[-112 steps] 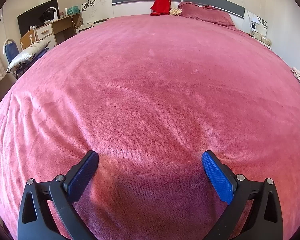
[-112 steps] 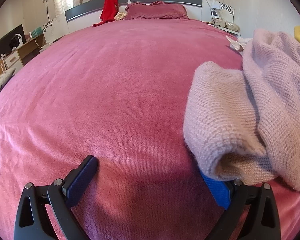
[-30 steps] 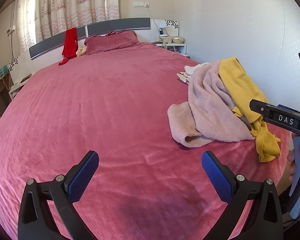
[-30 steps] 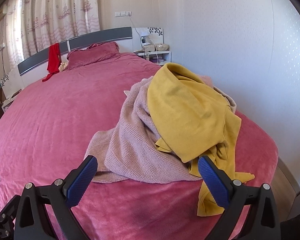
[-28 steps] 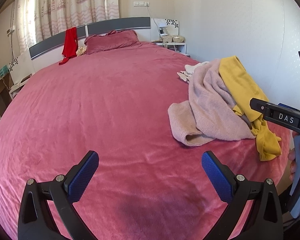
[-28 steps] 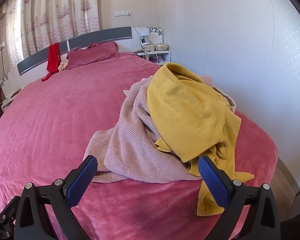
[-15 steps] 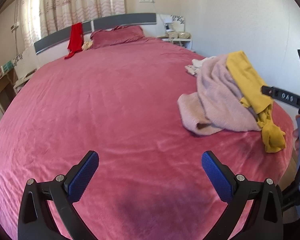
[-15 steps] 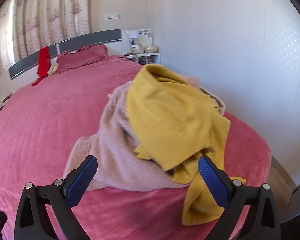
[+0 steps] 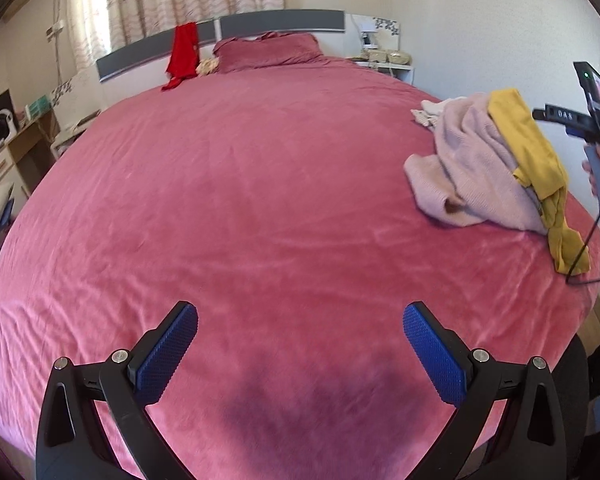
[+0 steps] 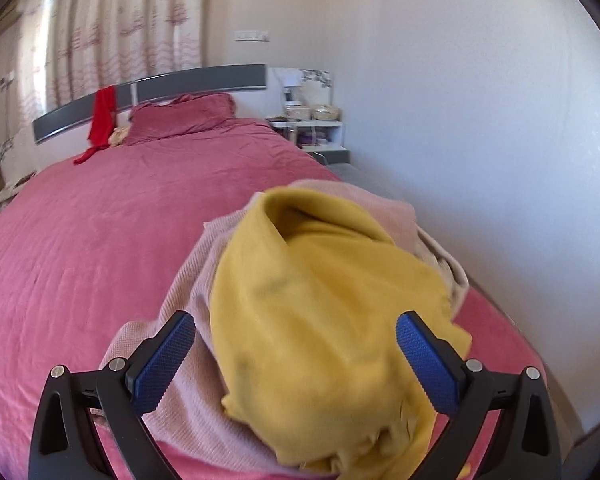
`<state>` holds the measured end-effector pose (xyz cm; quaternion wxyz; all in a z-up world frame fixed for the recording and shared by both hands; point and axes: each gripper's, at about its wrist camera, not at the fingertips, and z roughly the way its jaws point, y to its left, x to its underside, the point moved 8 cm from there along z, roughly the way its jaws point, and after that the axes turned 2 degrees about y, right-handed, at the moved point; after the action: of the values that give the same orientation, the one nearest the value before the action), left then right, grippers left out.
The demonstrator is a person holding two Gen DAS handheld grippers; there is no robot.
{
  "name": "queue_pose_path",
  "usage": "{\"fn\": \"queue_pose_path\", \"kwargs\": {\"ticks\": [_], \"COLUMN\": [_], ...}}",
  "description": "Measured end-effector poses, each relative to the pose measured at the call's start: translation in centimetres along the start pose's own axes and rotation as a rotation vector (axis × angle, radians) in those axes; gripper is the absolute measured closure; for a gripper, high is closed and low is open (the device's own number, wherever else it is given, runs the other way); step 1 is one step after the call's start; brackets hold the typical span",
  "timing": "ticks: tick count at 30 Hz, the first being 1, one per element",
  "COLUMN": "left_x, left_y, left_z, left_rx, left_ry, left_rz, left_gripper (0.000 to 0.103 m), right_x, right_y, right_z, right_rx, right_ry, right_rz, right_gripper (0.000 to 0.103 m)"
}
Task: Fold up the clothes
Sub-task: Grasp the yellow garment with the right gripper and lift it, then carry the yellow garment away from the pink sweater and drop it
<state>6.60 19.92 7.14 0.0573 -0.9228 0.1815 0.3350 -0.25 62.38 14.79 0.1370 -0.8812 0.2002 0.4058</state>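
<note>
My right claw (image 10: 296, 342) gapes wide over the yellow garment (image 10: 324, 320), seemingly not touching it. My left claw (image 9: 300, 332) hangs wide open, empty, above the bed (image 9: 260, 180).

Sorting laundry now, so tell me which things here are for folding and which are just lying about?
For the job: yellow garment, pink knit sweater, cream garment.
Lying about: red cloth on headboard, pillow, nightstand items.
</note>
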Motion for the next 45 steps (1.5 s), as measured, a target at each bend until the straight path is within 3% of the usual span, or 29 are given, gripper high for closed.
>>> {"fn": "queue_pose_path", "kwargs": {"ticks": [4,5,6,10,13,14,16,18,20,25,29,31,37,40,45], "left_x": [1.9,2.2,2.5,2.5,2.1,1.9,1.4,0.9,0.3,-0.5,0.1,0.5,1.0,1.1,1.4], "left_y": [1.3,1.6,1.8,2.0,2.0,1.9,1.9,1.8,1.9,2.3,2.6,2.8,3.6,4.4,6.8], "left_z": [0.6,0.8,1.0,0.9,0.5,0.7,0.9,1.2,1.3,0.9,0.9,0.8,-0.4,-1.4,-2.9], "left_rx": [-0.022,-0.030,-0.025,-0.029,-0.046,-0.048,-0.052,-0.056,-0.053,-0.044,-0.034,-0.029,-0.029,-0.030,-0.046], "left_ry": [0.046,0.057,0.068,0.064,0.044,0.041,0.039,0.036,0.026,0.001,0.009,0.012,-0.011,-0.036,-0.067], "left_rz": [-0.022,-0.026,-0.035,-0.042,-0.026,-0.023,-0.019,-0.014,-0.024,-0.042,-0.062,-0.075,-0.095,-0.111,-0.156], "left_gripper": [0.000,0.000,0.000,0.000,0.000,0.000,0.000,0.000,0.000,0.000,0.000,0.000,0.000,0.000,0.000], "right_x": [-1.0,-1.1,-1.1,-0.6,-0.3,-0.3,-0.3,-0.3,-0.2,0.3,1.0,0.6,-3.6,-6.4,-11.5], "right_y": [1.1,1.2,1.3,0.5,0.3,0.3,0.2,0.1,0.1,-2.7,-4.2,-3.9,0.3,2.7,8.6], "right_z": [3.0,3.7,4.7,7.9,8.5,8.4,8.2,8.0,7.8,6.5,5.3,4.0,-1.8,-5.1,-12.9], "right_rx": [0.006,-0.008,-0.022,-0.059,-0.072,-0.072,-0.072,-0.072,-0.072,-0.383,-0.745,-0.829,-1.028,-1.168,-1.360], "right_ry": [0.053,0.074,0.110,0.230,0.242,0.234,0.220,0.206,0.191,0.186,0.168,0.156,0.108,0.053,-0.018], "right_rz": [-0.111,-0.112,-0.092,0.018,0.048,0.051,0.058,0.064,0.071,0.481,0.869,0.914,0.858,0.849,0.698], "right_gripper": [0.003,0.011,0.017,0.023,0.040,0.055,0.066,0.084,0.088,0.090,0.091,0.091,0.091,0.091,0.091]}}
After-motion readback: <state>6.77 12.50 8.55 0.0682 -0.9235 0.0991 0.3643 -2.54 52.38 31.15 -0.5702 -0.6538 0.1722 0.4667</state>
